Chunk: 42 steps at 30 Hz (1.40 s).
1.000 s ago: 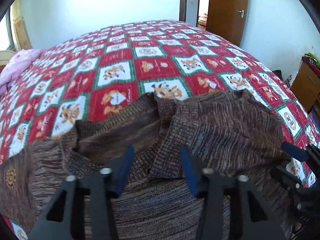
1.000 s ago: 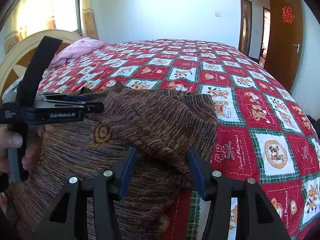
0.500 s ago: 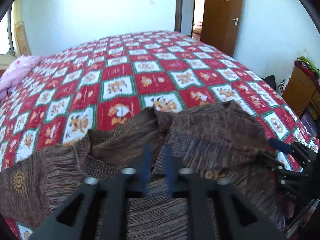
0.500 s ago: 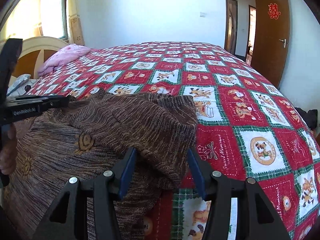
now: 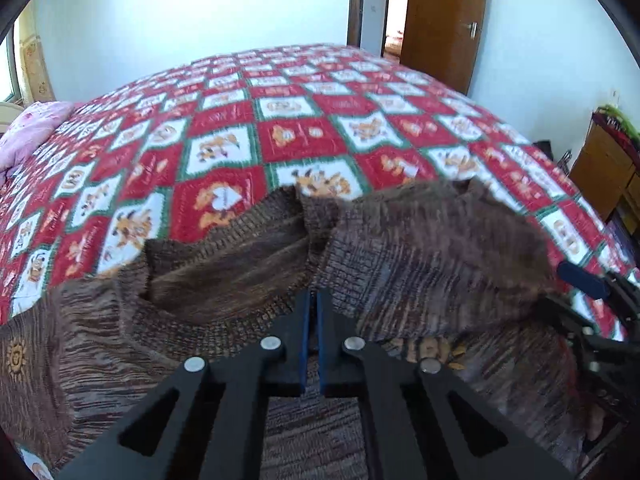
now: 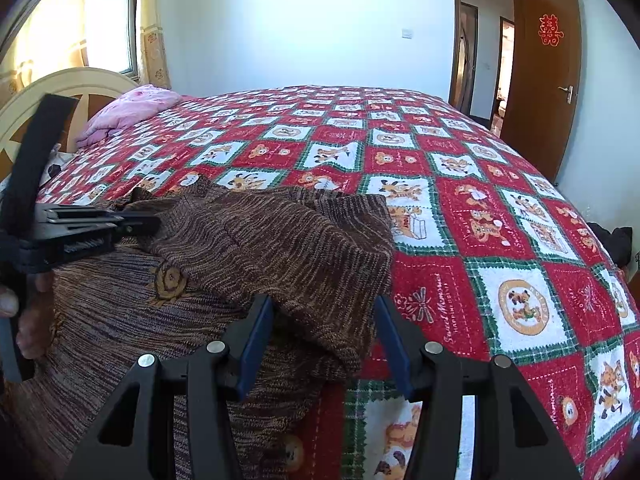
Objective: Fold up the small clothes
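Brown sweater (image 5: 420, 248) on quilt (image 6: 500, 240); left gripper (image 5: 312, 300) fingers closed at neckline.

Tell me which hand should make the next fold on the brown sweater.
Probably the left. Its tool is shut at the sweater's collar, seemingly pinching the knit, ready to lift. The right tool stands open around the folded sleeve edge without pressing it, so it must close first.

Blurring across the quilt (image 5: 224, 152) prints and the brown sweater (image 5: 432, 248) in the left wrist view. Running off the bottom edge, the sweater's lower part. Hiding whether knit is pinched between the closed blue pads (image 5: 306, 320) of the left tool (image 5: 313, 300). Showing only partly at the left edge, a hand (image 6: 20, 316).
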Tool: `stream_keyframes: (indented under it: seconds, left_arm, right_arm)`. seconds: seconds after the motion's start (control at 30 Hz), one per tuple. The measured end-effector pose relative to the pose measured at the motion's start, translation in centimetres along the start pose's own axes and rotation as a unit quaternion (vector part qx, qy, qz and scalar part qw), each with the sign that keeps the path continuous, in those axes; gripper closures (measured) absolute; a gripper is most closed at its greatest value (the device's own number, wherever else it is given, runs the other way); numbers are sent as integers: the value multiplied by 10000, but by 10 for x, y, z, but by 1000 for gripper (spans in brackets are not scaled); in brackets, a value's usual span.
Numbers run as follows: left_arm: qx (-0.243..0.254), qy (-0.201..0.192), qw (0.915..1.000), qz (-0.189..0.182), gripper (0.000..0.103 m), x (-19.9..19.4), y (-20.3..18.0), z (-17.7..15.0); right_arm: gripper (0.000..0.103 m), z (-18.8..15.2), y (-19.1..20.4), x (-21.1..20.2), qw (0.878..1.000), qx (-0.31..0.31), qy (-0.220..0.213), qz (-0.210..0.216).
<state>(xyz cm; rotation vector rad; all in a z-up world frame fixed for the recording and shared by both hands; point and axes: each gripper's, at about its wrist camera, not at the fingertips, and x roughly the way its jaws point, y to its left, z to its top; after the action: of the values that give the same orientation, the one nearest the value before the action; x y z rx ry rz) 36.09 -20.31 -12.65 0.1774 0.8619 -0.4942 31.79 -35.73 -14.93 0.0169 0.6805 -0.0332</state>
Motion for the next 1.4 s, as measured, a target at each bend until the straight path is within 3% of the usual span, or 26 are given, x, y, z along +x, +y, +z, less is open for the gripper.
stream_keyframes:
  seconds: [0.23,0.3,0.33,0.4,0.47,0.57,0.6,0.7,0.73,0.77,0.8,1.23,1.33,1.4]
  left_arm:
    - [-114,-271,9984,-478,100,-46,3,0]
    - [73,-329,9986,-403,99,-50,-3,-3]
    - [204,-365,9990,-179,96,-48,-7,-5]
    - [259,-314,9992,21,85,-37,-7,-5]
    - [201,-212,9996,-22,58,-25,-4,-4]
    - [51,-145,9998,-108,44,-9,0,0]
    - [-5,-78,9999,-75,44,-3,1,2]
    - [-84,8,9999,-81,46,9,2,3]
    - [-56,6,9999,-106,64,11,1,2]
    - [7,46,9999,-105,96,14,0,1]
    - [32,102,9999,-116,102,16,-1,0]
    - [-75,-101,9989,-462,101,-25,8,-13]
    - [12,-249,9991,-331,100,-27,7,-13]
    - [-69,-313,9993,-173,93,-26,10,-7]
  right_arm:
    - [49,0,1,-5,9999,-35,-119,-109]
    - [49,1,-2,-7,9998,48,-154,-70]
    - [49,1,-2,-7,9998,80,-156,-36]
    - [49,1,0,-8,9998,78,-157,-36]
    - [49,0,3,-8,9998,20,-165,-55]
    - [49,0,4,-8,9998,-38,-172,-55]
    - [49,0,4,-8,9998,-41,-166,-52]
    - [49,1,3,-6,9999,-44,-126,-35]
    - [49,1,3,-5,9999,-51,-123,-34]
    - [49,1,3,-5,9999,-61,-126,-33]
    - [49,1,3,-5,9999,-70,-122,-32]
    - [49,0,4,-9,9996,-67,-227,-127]
    - [49,0,3,-9,9997,-26,-235,-72]
    - [49,0,5,-9,9997,-51,-229,-74]
